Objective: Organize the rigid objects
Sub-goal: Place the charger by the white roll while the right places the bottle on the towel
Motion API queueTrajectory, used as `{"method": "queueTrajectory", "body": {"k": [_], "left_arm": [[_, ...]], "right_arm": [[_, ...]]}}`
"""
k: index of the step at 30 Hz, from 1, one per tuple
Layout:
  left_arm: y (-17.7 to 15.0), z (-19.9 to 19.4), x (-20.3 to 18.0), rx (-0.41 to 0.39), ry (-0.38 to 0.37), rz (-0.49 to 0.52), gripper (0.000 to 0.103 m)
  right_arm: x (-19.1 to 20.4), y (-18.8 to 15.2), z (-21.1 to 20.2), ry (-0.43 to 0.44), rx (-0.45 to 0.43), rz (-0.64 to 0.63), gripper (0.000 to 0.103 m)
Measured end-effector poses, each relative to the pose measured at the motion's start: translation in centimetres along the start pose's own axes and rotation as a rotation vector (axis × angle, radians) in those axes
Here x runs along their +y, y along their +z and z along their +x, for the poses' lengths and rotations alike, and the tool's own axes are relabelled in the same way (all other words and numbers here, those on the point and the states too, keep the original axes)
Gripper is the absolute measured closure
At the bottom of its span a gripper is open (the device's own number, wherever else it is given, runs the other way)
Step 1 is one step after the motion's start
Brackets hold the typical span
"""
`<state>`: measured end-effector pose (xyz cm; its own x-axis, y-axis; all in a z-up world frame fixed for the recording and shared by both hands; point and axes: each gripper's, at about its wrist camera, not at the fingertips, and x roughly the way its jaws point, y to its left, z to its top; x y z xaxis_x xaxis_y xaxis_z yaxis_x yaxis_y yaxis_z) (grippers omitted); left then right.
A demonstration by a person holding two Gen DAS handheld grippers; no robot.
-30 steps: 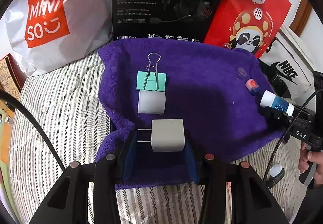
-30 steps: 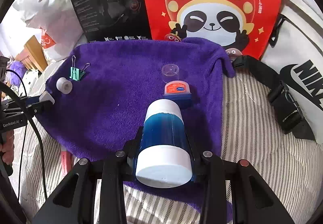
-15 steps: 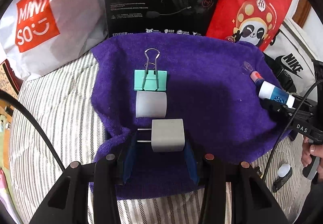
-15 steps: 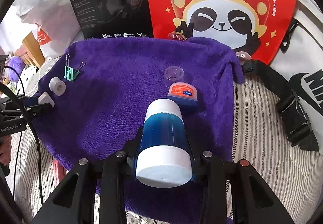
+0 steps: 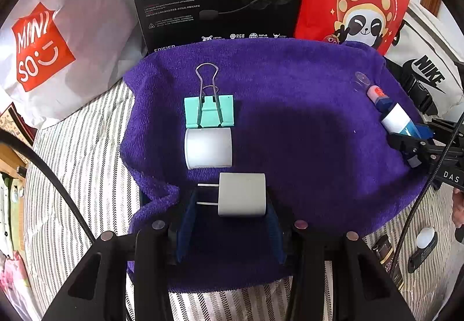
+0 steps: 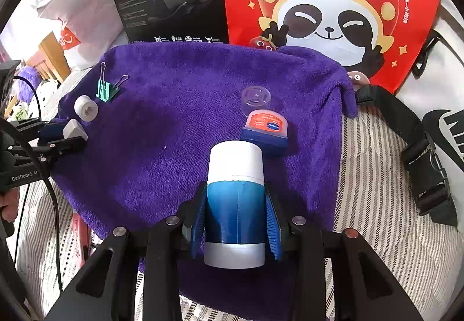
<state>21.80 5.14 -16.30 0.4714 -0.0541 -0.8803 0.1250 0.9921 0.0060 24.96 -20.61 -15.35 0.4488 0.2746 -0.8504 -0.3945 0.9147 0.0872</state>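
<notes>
Both views have drifted slightly against the earlier frames: the purple towel (image 5: 290,124) fills more of the left wrist view, and the cases at the top sit closer; the objects on the towel have not shifted relative to one another.

Left tongs (image 5: 229,205): closed on the grey plug adapter (image 5: 242,194), blue pads against its two flat sides. Its prongs point to the left of the frame, so its long axis runs across the picture, square to the fingers. It sits low in the frame, just below the white spool (image 5: 208,148), apparently just above the towel; contact cannot be confirmed.

Right tongs (image 6: 236,222): closed on the blue-and-white tube (image 6: 235,202), gripped around its blue body. Its long axis runs up the frame, along the fingers, with the wider white cap pointing away from the camera towards the red-topped jar (image 6: 266,129).

Progress, as judged: a column is forming at left of the towel, with the green binder clip (image 5: 208,111) uppermost, handles pointing up the frame, the spool touching its lower edge, and the adapter next in line. At right, the clear cap (image 6: 256,96) and the jar sit just beside each other, with the tube following below.

Outstanding: both held items are not yet released. Stray items on the striped bed (image 5: 87,161) beyond the towel may remain to be sorted
</notes>
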Motion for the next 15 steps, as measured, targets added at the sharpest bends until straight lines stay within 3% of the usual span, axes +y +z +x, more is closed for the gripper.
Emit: {"method": "queueTrajectory", "body": {"k": [15], "left_arm": [[-0.62,-0.62,0.52,0.032,-0.035,-0.034,0.057]], "right_arm": [[-0.22,-0.71,-0.83,-0.008,0.034,0.017,0.063]]}}
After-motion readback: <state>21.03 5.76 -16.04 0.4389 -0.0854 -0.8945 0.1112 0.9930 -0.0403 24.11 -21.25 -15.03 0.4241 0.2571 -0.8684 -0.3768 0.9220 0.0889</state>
